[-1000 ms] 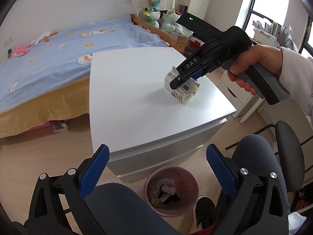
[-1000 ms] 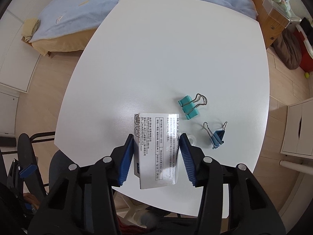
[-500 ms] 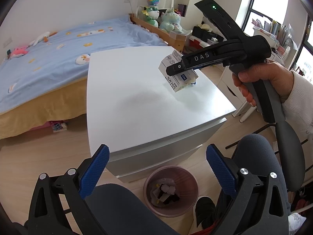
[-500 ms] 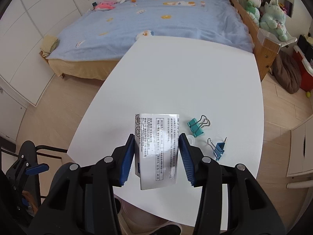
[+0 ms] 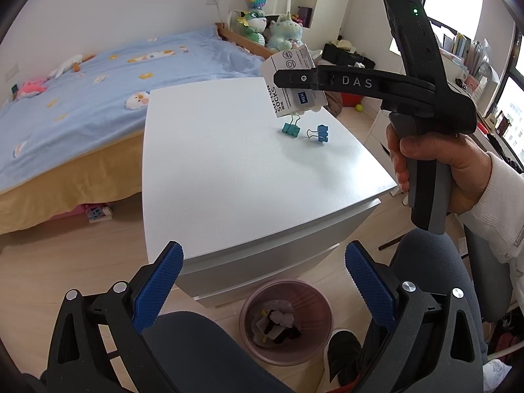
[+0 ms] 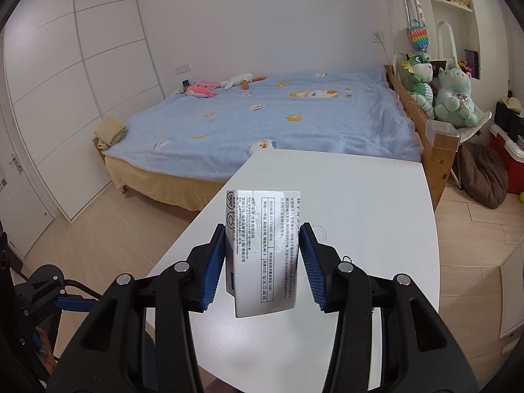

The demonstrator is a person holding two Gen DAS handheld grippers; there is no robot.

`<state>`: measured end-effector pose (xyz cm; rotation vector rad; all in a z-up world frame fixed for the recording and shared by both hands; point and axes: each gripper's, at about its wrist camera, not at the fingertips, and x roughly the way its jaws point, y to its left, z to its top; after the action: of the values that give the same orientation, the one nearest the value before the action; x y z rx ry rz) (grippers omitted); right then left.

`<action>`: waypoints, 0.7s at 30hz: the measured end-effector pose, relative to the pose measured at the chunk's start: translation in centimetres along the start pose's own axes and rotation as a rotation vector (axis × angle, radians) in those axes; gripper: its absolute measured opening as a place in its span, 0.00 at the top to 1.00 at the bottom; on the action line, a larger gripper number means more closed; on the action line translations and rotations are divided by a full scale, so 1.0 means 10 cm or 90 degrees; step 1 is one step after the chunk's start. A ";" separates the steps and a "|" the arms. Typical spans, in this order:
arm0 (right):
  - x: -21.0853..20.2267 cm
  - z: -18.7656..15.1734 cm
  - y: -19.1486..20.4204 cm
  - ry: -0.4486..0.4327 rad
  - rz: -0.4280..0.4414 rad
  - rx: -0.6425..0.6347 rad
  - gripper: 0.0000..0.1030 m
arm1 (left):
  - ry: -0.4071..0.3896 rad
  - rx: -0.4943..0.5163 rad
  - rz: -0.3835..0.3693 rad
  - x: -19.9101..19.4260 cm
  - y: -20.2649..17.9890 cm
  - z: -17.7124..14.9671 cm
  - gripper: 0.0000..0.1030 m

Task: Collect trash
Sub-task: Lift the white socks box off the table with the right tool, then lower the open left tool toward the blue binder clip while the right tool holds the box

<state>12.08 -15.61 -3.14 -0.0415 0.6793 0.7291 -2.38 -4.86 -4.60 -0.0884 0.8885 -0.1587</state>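
Note:
My right gripper [image 6: 263, 249] is shut on a white sock package [image 6: 263, 249] printed with text, held in the air above the white table [image 6: 376, 203]. From the left wrist view the same package [image 5: 293, 80] hangs under the right gripper [image 5: 288, 80], clear of the tabletop, with a hand [image 5: 439, 167] on the handle. My left gripper [image 5: 263, 286] stands open with nothing between its blue pads, low in front of the table. A pink trash bin [image 5: 285, 321] with some scraps inside sits on the floor below the table's front edge.
Two binder clips, a teal one [image 5: 290, 127] and a blue one [image 5: 322, 132], stand on the table [image 5: 229, 163]. A bed with a blue blanket [image 6: 278, 121] lies beyond. A grey office chair [image 5: 432, 281] is at the right, drawers under the tabletop.
The right gripper lifted the package off the table and tilted up toward level, so its view swung from the tabletop to the bed. The binder clips, hidden behind the package before, now show. The left gripper stayed put.

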 end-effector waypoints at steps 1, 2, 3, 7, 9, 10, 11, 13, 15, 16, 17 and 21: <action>-0.01 0.00 -0.01 -0.008 0.004 0.007 0.56 | 0.000 0.000 0.000 0.00 0.00 0.01 0.07; -0.04 -0.01 -0.02 -0.021 0.006 0.011 0.56 | 0.000 0.000 0.001 0.00 0.00 0.01 0.07; -0.09 -0.01 -0.02 -0.047 0.013 0.017 0.56 | -0.001 0.000 0.003 0.01 0.00 0.01 0.07; -0.22 0.00 -0.06 -0.123 0.033 0.027 0.56 | 0.003 0.001 0.006 0.03 0.00 0.02 0.07; -0.26 0.00 -0.08 -0.143 0.047 0.038 0.56 | 0.002 0.001 0.007 0.04 0.00 0.03 0.07; -0.28 0.01 -0.09 -0.151 0.057 0.043 0.56 | 0.001 0.000 0.007 0.04 0.00 0.04 0.07; -0.30 0.02 -0.09 -0.157 0.065 0.047 0.56 | 0.000 -0.002 0.007 0.05 0.00 0.04 0.07; -0.32 0.03 -0.10 -0.167 0.078 0.055 0.56 | -0.001 -0.006 0.008 0.07 0.00 0.06 0.07; -0.33 0.04 -0.11 -0.166 0.084 0.060 0.56 | -0.004 -0.008 0.008 0.07 0.01 0.06 0.07; -0.34 0.04 -0.11 -0.170 0.084 0.059 0.56 | -0.005 -0.008 0.009 0.07 0.01 0.07 0.07; -0.35 0.03 -0.12 -0.175 0.086 0.060 0.56 | -0.006 -0.008 0.008 0.08 0.00 0.07 0.07; -0.35 0.02 -0.18 -0.177 0.090 0.083 0.56 | -0.012 -0.010 0.009 0.08 0.01 0.10 0.07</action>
<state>11.41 -19.02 -1.29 0.2259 0.4647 0.8058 -1.11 -4.89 -4.62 -0.0979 0.8713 -0.1380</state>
